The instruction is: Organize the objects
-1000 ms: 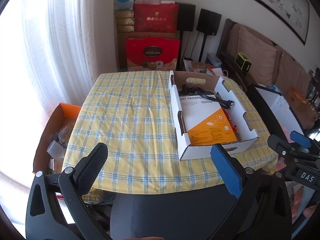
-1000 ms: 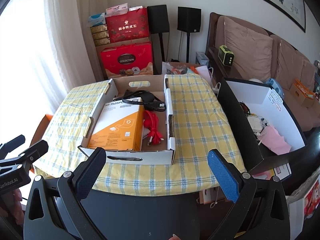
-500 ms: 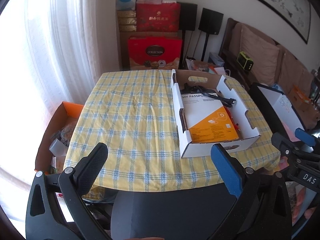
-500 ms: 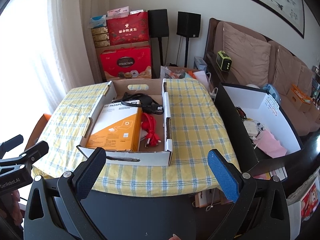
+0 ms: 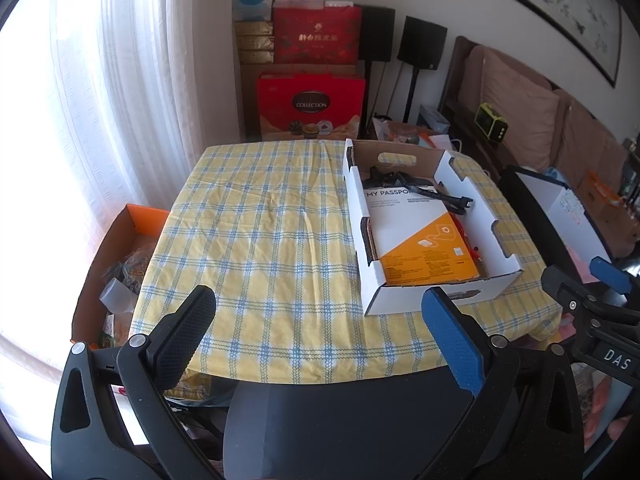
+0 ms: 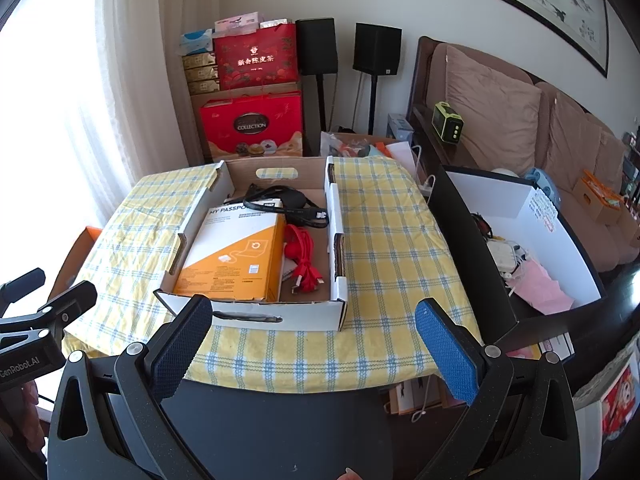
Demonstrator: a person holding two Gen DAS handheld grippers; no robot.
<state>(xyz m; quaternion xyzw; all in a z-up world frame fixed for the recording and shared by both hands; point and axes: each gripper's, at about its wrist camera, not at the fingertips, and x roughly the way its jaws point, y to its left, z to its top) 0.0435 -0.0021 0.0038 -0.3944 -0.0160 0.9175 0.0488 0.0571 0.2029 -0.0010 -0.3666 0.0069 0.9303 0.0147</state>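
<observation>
Both grippers, left (image 5: 318, 322) and right (image 6: 314, 328), gape wide, apparently short of the cardboard tray (image 6: 256, 314).

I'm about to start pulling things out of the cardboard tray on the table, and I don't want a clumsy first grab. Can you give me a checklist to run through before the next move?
1. Left gripper open and empty: ok.
2. Right gripper open and empty: ok.
3. Cardboard tray sitting flat on the checked tablecloth, inside the table's edge: ok.
4. Orange and white box free to lift: not ok; the black cable lies across its far end.
5. Red cable reachable beside the box: ok.
6. Anything hidden under the box: cannot tell.
</observation>
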